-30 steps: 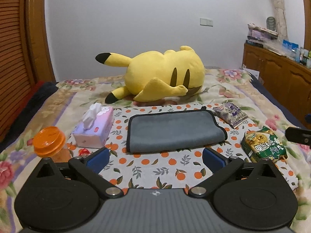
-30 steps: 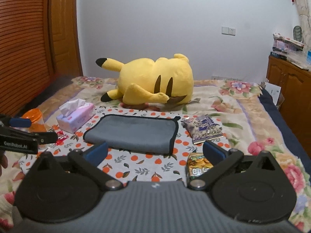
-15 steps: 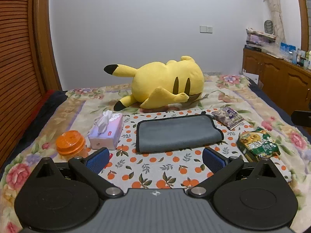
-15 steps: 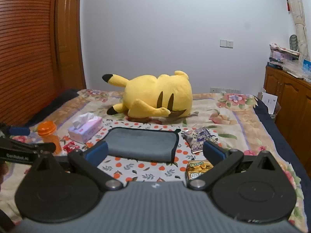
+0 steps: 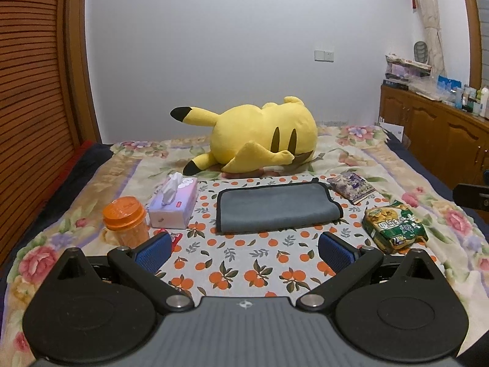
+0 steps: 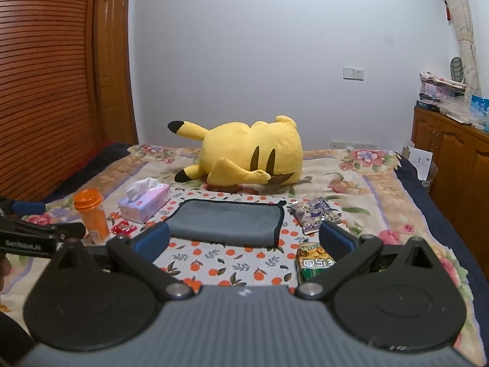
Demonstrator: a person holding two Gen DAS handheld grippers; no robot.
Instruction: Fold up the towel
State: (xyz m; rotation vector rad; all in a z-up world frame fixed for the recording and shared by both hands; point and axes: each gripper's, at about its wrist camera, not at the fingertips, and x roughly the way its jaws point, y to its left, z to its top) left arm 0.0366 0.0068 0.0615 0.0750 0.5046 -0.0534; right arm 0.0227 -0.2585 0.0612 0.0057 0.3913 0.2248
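Observation:
A grey towel with a dark border lies folded flat on an orange-patterned cloth on the bed. It also shows in the right wrist view. My left gripper is open and empty, held above the cloth well short of the towel's near edge. My right gripper is open and empty, also back from the towel. The left gripper's body shows at the left edge of the right wrist view.
A yellow plush toy lies behind the towel. A tissue box and an orange-lidded jar stand to its left. A purple snack bag and a green snack bag lie to its right. A wooden cabinet stands at right.
Both grippers have drawn back and up from the towel, so it looks smaller and farther. Both stay open. The towel has not moved.

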